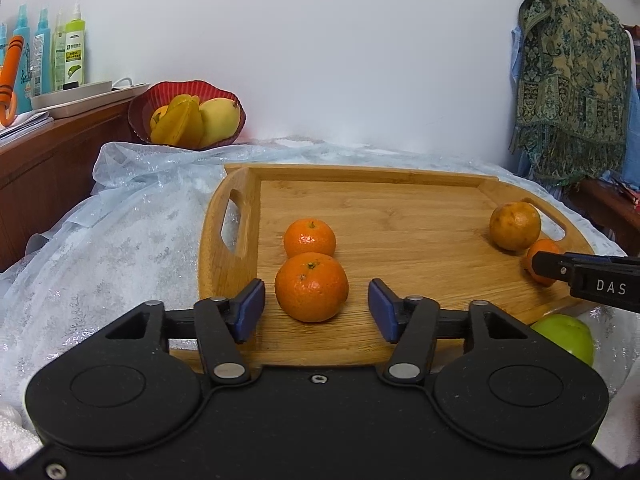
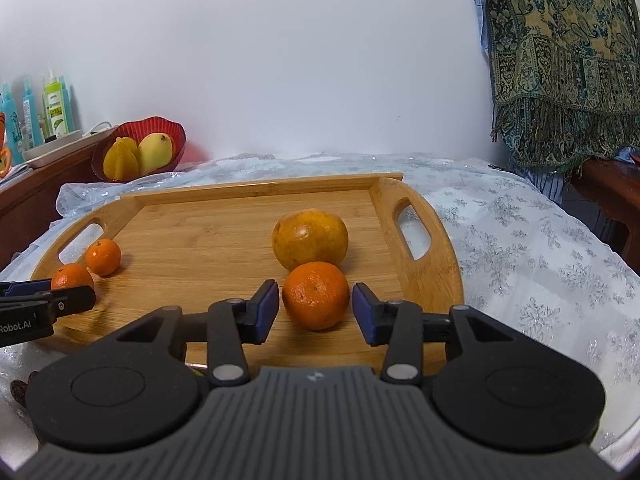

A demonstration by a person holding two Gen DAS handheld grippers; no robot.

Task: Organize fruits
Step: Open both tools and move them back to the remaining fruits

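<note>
A white wall backs a table draped in a pale, glittery cloth (image 2: 520, 248), and on the cloth lies a bamboo tray (image 1: 400, 200) with cut-out handles at both ends. Four citrus fruits sit on the tray in two pairs: at its left end a mandarin (image 1: 311, 286) touches a smaller one (image 1: 309, 238) behind it, and at its right end a mandarin (image 2: 316, 295) touches a larger yellowish orange (image 2: 310, 238). The pairing looks deliberate to me, each hand filling its own end of the tray. The left gripper (image 1: 316, 310) brackets the near left mandarin with a clear gap at both pads, so it holds nothing; the right gripper (image 2: 315, 310) stands likewise around the near right mandarin, its jaws parted and off the skin. The fruits are nearly round, so no long axis shows; both left mandarins rest stem end up, which should keep them from rolling. A green fruit (image 1: 568, 338) lies on the cloth just off the tray's near right corner, probably still to be sorted. A red bowl (image 2: 138, 148) with a mango and starfruit stands well apart at the back left.
</note>
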